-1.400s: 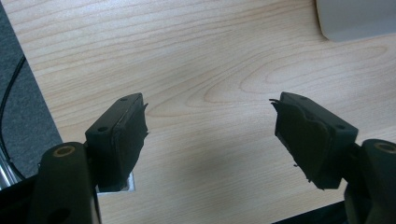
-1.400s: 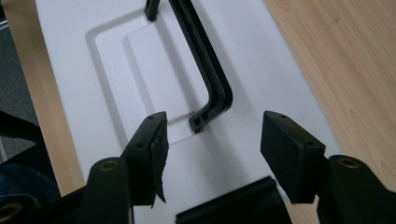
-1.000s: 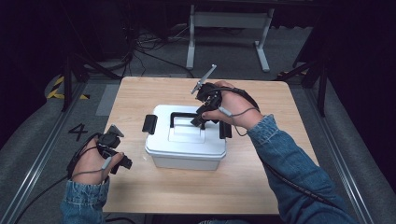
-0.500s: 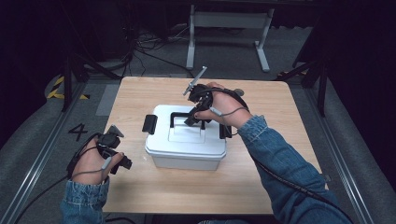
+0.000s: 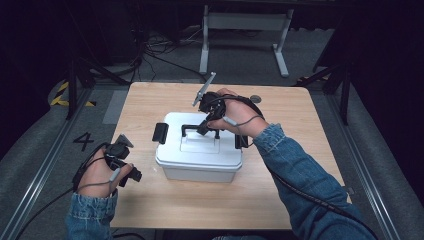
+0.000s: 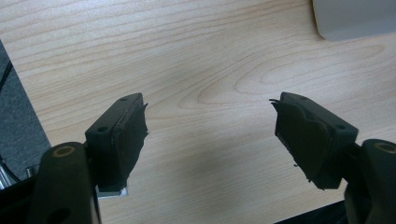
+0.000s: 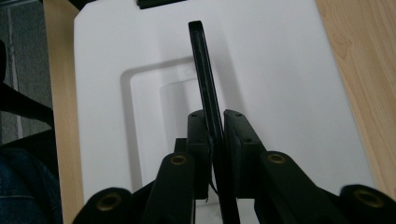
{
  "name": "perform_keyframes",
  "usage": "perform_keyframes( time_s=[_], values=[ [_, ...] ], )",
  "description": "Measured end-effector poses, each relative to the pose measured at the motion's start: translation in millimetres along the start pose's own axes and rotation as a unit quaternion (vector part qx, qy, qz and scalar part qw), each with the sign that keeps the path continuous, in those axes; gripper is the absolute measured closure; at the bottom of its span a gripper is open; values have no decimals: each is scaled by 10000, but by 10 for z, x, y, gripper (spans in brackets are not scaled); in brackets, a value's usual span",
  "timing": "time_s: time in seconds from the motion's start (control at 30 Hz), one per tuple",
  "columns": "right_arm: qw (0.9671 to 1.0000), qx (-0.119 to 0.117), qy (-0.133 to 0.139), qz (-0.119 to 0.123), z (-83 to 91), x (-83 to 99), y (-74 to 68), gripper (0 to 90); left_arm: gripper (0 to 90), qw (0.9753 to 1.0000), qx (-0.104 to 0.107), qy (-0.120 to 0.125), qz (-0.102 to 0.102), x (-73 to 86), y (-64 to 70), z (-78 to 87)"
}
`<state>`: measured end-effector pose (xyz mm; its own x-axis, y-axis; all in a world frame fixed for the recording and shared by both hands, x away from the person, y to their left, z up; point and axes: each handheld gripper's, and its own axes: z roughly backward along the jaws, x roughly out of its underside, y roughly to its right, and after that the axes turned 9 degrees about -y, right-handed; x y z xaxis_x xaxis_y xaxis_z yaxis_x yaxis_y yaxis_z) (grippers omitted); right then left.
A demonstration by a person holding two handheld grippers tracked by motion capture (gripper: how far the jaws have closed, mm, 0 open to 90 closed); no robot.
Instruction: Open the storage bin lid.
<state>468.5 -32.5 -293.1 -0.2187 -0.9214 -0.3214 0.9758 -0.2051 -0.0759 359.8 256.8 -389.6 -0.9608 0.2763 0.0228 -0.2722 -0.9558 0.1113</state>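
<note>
We have the white box [image 5: 199, 150] sitting near the middle of the table [image 5: 300, 150], its lid on, one black latch [image 5: 160, 132] standing out at its 9 o'clock end. Our right gripper [image 5: 206, 125] is over the lid, and in the right gripper view its jaws are pressed together on the black carry handle [image 7: 205, 79], which stands upright out of the recessed well in the lid [image 7: 280, 93]. The step in hand, as we judge it, is a lift or carry by that handle. To do it well we keep the clamp firm and centred on the bar, since a hold off to one end would let the box tilt and swing. We pull straight up, slowly, and watch whether the lid alone starts to rise; whether the latches are fastened we cannot tell from here. Our left gripper [image 5: 124, 162] rests at about 8 o'clock from the box, near the table edge, its jaws wide apart over bare wood with nothing between them. We could bring it to the box's near side to steady the body if it rocks.
</note>
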Motion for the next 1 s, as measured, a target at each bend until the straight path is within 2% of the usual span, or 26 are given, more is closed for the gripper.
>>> perform_keyframes(
  time_s=[0.37,0.6,0.83,1.0],
  values=[
    [9997,65,-73,218,6,-14,-12,828,257,10000,16,-20,13,11,-12,-9],
    [9995,5,-72,300,7,-16,5,833,257,10000,29,-18,8,22,-8,-14],
    [9985,53,16,551,39,-46,-28,844,257,10000,10,-6,9,25,-16,-7],
    [9982,93,154,575,110,-63,-48,846,257,10000,17,-11,0,19,-17,-16]
  ],
)
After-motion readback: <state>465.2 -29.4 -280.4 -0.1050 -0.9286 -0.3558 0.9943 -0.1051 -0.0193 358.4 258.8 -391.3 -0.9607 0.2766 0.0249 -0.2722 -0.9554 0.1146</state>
